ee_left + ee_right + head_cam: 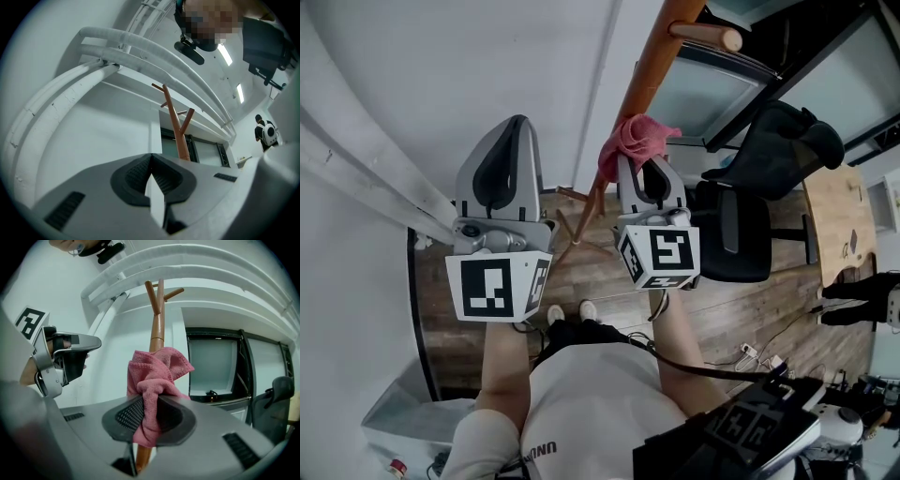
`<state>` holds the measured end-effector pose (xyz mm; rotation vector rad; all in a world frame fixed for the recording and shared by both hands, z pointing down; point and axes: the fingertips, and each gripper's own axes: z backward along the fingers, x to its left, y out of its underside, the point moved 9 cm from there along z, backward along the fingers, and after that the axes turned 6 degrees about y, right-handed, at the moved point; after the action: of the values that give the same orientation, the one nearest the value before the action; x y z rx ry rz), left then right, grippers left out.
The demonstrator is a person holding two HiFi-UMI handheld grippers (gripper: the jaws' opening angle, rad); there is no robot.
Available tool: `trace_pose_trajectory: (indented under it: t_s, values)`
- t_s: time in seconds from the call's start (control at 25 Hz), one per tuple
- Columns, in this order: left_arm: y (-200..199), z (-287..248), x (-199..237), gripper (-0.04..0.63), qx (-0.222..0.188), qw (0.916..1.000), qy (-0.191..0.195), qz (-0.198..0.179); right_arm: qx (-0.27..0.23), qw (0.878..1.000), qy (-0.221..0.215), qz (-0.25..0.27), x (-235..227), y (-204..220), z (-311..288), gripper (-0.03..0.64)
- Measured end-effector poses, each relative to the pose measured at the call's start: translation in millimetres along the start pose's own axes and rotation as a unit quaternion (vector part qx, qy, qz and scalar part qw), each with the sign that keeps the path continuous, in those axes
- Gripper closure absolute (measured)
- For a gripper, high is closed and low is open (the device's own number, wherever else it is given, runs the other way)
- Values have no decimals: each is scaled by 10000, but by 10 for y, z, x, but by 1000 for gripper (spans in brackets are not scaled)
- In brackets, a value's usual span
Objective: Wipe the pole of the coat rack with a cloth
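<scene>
My right gripper (149,409) has its fingers (127,416) clamped on a bunched pink cloth (157,373). The wad sits against the wooden pole (158,331) of the coat rack (177,126), partway up, with the pegs (172,292) toward 12 o'clock in the right gripper view. My left gripper (151,180) hangs at the right one's 9 o'clock, well clear of the pole, fingers pressed together on nothing. I judge this to be the wiping stroke itself. Next I'd slide the cloth along the pole, up or down, keeping it pressed on so the wad doesn't roll off sideways.
</scene>
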<state>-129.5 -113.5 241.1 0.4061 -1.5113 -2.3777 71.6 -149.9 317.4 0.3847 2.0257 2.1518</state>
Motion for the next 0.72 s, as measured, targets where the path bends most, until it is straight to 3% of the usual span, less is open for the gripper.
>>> trace_pose_trajectory:
  t_s: [0.72]
  values:
    - [132, 108, -8, 581, 167, 9997, -102, 114, 269, 9995, -36, 167, 68, 234, 43, 543]
